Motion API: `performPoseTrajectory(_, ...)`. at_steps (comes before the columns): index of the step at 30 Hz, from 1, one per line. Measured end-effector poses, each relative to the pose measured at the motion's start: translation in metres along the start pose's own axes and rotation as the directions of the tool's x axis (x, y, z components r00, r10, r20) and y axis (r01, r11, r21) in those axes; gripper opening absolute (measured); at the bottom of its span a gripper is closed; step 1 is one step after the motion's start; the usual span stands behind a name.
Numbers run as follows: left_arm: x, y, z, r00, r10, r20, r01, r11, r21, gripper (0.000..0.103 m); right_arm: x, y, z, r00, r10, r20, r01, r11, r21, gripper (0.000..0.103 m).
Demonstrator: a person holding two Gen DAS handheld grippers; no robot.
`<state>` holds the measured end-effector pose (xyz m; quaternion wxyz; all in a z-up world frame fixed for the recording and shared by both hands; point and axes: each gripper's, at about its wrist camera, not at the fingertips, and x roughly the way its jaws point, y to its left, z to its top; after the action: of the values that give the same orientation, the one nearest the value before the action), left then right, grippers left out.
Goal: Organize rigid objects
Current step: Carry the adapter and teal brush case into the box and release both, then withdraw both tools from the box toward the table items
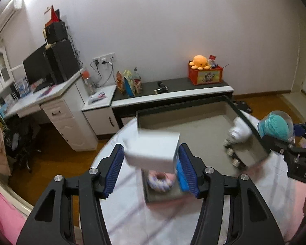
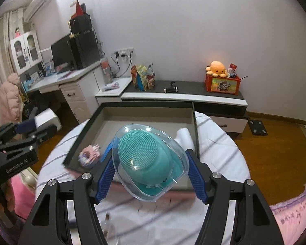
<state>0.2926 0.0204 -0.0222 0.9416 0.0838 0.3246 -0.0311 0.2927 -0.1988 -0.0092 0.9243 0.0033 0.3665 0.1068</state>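
Observation:
My left gripper (image 1: 151, 159) is shut on a white box (image 1: 155, 148) and holds it above the near left corner of a dark open tray (image 1: 255, 134); the same box (image 2: 47, 121) shows at the left of the right wrist view. My right gripper (image 2: 150, 163) is shut on a teal bristled brush in a clear case (image 2: 148, 160), held over the tray's (image 2: 195, 126) near edge; it also shows in the left wrist view (image 1: 275, 127). In the tray lie a pink and purple ring-shaped item (image 1: 159, 180) (image 2: 88, 156) and a white roller-skate toy (image 1: 237, 136).
The tray sits on a round table with a white striped cloth (image 2: 220, 153). Behind are a low dark bench (image 2: 193, 90) with snack bags and a red toy box with an orange plush, and a white desk (image 1: 57, 102) at the left.

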Motion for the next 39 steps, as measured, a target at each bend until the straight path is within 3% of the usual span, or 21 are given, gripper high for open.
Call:
performPoseTrajectory(2,0.017,-0.001,0.008,1.0,0.014,-0.012,-0.014,1.0,0.017,0.051,0.025,-0.001,0.005,0.999,0.007,-0.042,-0.007,1.0,-0.007,0.068)
performPoseTrajectory(4,0.034,0.002,0.014,0.999,-0.014,-0.039,0.015,1.0,0.014,0.038,0.045,-0.001,0.006,0.996,0.025,-0.082,-0.026,1.0,-0.006,0.068)
performPoseTrajectory(5,0.047,0.004,0.017,0.997,-0.04,-0.071,0.041,0.999,0.009,0.038,0.051,-0.002,0.006,0.995,0.035,-0.094,-0.035,0.999,-0.001,0.068)
performPoseTrajectory(7,0.064,0.007,0.017,0.994,-0.017,-0.104,0.018,1.0,0.011,0.039,0.063,-0.001,0.005,0.992,0.049,-0.116,-0.049,0.999,-0.002,0.068)
performPoseTrajectory(8,0.069,0.008,0.018,0.993,-0.002,-0.116,0.003,1.0,0.01,0.042,0.068,0.0,0.003,0.99,0.048,-0.129,-0.049,0.999,-0.001,0.068)
performPoseTrajectory(10,0.076,0.016,0.016,0.99,-0.008,-0.141,0.006,1.0,-0.013,0.069,0.073,0.0,0.0,0.987,0.06,-0.152,-0.06,0.998,0.006,0.068)
performPoseTrajectory(12,0.076,0.023,0.011,0.99,-0.022,-0.136,0.016,0.999,-0.048,0.082,0.074,-0.004,-0.003,0.982,0.079,-0.17,-0.076,0.997,0.029,0.068)
performPoseTrajectory(14,0.072,0.026,0.007,0.991,-0.003,-0.13,-0.004,0.999,-0.053,0.085,0.073,-0.005,-0.003,0.983,0.065,-0.172,-0.06,0.998,0.032,0.068)
performPoseTrajectory(17,0.066,0.031,0.005,0.993,0.015,-0.121,-0.022,0.998,-0.055,0.092,0.07,-0.008,-0.002,0.984,0.047,-0.171,-0.041,0.998,0.038,0.082)
performPoseTrajectory(18,0.065,0.032,0.005,0.993,0.017,-0.117,-0.023,0.998,-0.054,0.095,0.067,-0.008,-0.002,0.985,0.049,-0.163,-0.043,0.998,0.04,0.082)
performPoseTrajectory(30,0.059,0.03,0.005,0.99,0.036,-0.134,-0.043,0.998,-0.052,0.096,0.065,-0.014,0.004,0.983,0.025,-0.182,-0.016,0.998,0.054,0.082)
performPoseTrajectory(39,0.016,0.028,0.003,0.995,0.038,-0.096,-0.043,0.997,-0.06,0.097,0.018,-0.014,0.003,0.992,-0.014,-0.124,0.021,0.998,0.057,0.082)
